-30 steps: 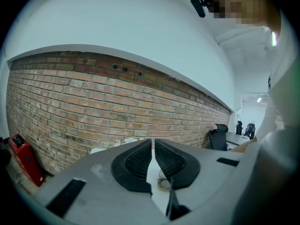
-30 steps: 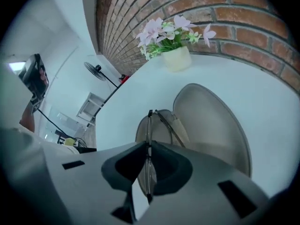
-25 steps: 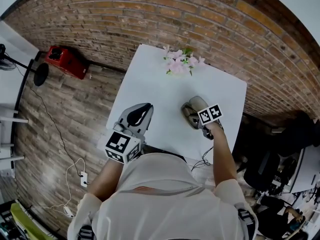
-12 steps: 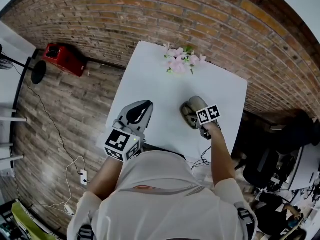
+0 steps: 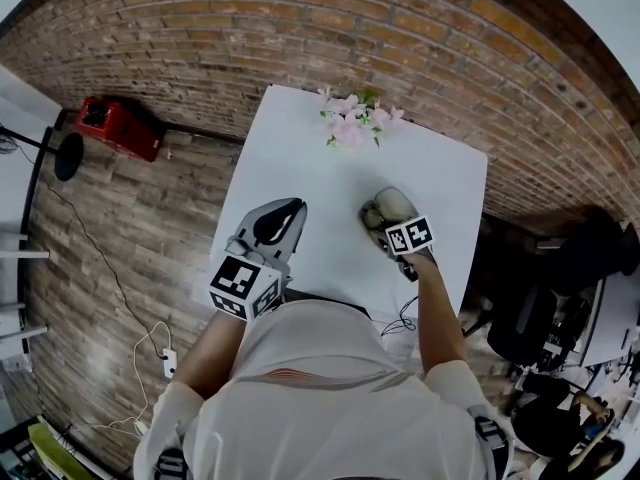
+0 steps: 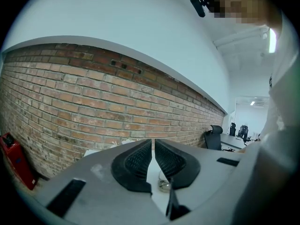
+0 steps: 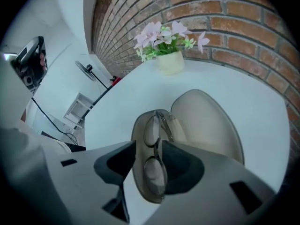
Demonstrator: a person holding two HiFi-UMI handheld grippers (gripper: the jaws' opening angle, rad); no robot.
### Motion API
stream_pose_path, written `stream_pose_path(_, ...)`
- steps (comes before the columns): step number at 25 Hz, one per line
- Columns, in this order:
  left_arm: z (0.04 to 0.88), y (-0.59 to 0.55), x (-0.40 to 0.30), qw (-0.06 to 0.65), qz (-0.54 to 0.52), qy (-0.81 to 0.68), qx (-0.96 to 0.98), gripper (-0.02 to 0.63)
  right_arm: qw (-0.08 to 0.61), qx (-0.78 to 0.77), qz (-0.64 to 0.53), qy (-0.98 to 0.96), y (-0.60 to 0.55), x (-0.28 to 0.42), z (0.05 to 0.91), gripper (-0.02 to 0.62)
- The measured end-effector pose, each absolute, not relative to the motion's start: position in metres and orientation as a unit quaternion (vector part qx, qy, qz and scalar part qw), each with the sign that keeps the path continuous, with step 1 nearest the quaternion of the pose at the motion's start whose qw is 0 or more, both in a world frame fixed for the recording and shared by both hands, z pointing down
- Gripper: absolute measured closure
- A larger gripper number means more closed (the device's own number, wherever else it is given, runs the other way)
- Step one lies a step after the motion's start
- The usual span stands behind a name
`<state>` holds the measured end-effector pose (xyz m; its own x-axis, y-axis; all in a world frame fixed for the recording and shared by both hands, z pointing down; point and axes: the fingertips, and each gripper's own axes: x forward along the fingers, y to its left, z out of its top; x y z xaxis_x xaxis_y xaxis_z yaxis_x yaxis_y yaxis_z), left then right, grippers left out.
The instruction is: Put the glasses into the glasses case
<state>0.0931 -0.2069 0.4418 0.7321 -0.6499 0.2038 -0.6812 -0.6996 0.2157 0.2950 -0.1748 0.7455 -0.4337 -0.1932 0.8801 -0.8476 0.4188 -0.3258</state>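
Observation:
A beige glasses case lies open on the white table, lid tipped back to the right. Thin-rimmed glasses lie folded in its tray. My right gripper points steeply down over the tray, its jaws opening, with the glasses between them and a gap on the left side. The head view shows the case just beyond the right gripper. My left gripper hovers over the table's near left part, shut on nothing.
A pot of pink flowers stands at the table's far edge, by the brick wall. A red box sits on the wooden floor to the left. Cables hang off the near edge. Office chairs stand to the right.
The right gripper's marker cube has tipped slightly nearer over the case. The left gripper has stayed where it was.

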Motion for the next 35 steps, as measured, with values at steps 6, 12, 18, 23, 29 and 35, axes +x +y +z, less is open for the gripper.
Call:
stream_pose_path(6, 0.433, -0.208, 0.099, 0.13, 0.045, -0.334, 0.932, 0.575, 0.373, 0.431, 0.336, -0.75, -0.186, 0.308, 0.691, 0.319)
stream_pose_path(12, 0.425, -0.205, 0.107, 0.12, 0.034, -0.3, 0.946, 0.575, 0.191, 0.547, 0.228, -0.782, -0.206, 0.313, 0.557, 0.417)
stream_pose_path(18, 0.407, -0.206, 0.113, 0.1, 0.016, -0.273, 0.957, 0.575, 0.09, 0.6, 0.097, -0.789, -0.183, 0.31, 0.436, 0.528)
stream_pose_path(23, 0.385, -0.208, 0.111, 0.077, 0.002, -0.259, 0.963, 0.575, 0.039, 0.623, 0.022, -0.781, -0.155, 0.304, 0.365, 0.543)
stream_pose_path(29, 0.367, -0.205, 0.11, 0.059, -0.015, -0.253, 0.966, 0.575, 0.016, 0.658, -0.034, -0.752, -0.13, 0.306, 0.333, 0.545)
stream_pose_path(35, 0.371, -0.201, 0.109, 0.058, -0.01, -0.251, 0.966, 0.575, 0.022, 0.662, -0.006, -0.749, -0.129, 0.308, 0.349, 0.545)
